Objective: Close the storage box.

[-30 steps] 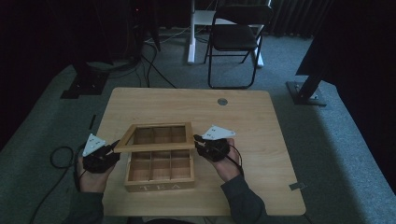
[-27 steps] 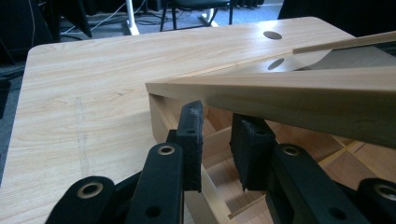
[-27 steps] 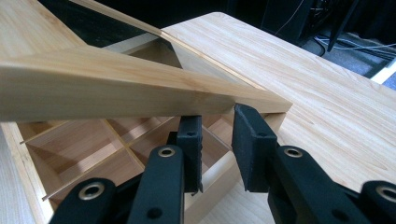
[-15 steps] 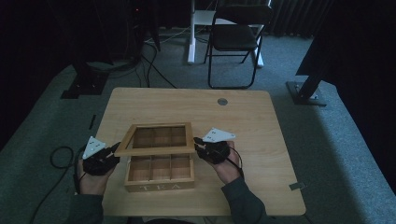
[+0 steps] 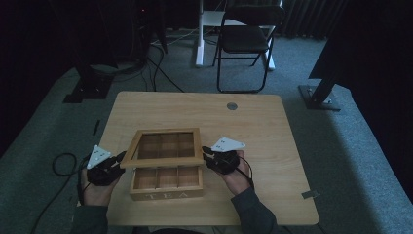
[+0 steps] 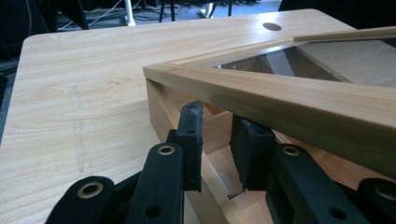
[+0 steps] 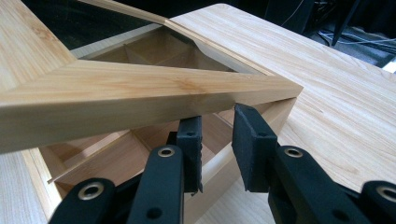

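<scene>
Dim high view, dark surroundings, brighter sharp gripper views

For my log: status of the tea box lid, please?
Left hand-held gripper and right hand-held gripper: jaws narrow, under lid edges. Lid half raised over tea box. Nothing blocks it.

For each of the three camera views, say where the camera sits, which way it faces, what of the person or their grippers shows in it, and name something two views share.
High view: above the person's side of the table, looking forward and down; forearms, left gripper and right gripper flank the tea box.
Left gripper view: rides the left gripper, jaws astride the box's side wall, under the raised lid.
Right gripper view: rides the right gripper, jaws likewise under the lid.
Shared: both gripper views show the glass-paned lid and the compartments.
</scene>
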{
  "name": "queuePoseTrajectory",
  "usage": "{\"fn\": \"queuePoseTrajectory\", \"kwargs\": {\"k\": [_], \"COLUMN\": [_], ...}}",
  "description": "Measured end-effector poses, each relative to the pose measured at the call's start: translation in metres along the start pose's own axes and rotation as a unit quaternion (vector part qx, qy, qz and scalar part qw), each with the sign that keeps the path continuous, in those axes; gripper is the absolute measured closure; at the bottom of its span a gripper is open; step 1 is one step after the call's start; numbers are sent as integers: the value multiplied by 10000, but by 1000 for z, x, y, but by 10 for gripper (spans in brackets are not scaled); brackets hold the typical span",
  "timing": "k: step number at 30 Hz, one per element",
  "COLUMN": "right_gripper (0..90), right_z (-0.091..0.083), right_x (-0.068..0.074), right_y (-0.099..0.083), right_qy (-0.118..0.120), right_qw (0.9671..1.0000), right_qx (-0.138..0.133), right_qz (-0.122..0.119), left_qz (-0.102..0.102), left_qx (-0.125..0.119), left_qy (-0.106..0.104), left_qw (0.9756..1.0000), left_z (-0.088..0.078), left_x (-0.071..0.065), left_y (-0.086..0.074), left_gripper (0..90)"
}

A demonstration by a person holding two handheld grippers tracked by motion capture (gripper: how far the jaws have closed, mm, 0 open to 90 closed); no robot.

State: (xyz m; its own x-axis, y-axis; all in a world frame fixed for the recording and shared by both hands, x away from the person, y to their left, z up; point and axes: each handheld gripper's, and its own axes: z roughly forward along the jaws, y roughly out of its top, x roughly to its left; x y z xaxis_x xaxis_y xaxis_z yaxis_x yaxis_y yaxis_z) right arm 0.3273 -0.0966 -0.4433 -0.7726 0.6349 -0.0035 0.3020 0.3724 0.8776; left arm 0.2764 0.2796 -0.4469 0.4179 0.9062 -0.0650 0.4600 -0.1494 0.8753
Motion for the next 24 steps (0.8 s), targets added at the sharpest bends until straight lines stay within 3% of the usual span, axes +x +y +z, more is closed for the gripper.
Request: {"fn": "queuePoseTrajectory", "kwargs": {"k": [24], "right_gripper": [732], "right_z": [3], "right_x": [3], "right_y": [-10], "right_qy": [27], "right_qw": [9999], "right_qx": [79], "right_qz": [55], "left_qz": [-123], "left_qx": [17], "left_qy": [-45], "left_qw": [9999], "left_z": [-1], "left_x": [2], "left_y": [-13], "left_gripper": [729]}}
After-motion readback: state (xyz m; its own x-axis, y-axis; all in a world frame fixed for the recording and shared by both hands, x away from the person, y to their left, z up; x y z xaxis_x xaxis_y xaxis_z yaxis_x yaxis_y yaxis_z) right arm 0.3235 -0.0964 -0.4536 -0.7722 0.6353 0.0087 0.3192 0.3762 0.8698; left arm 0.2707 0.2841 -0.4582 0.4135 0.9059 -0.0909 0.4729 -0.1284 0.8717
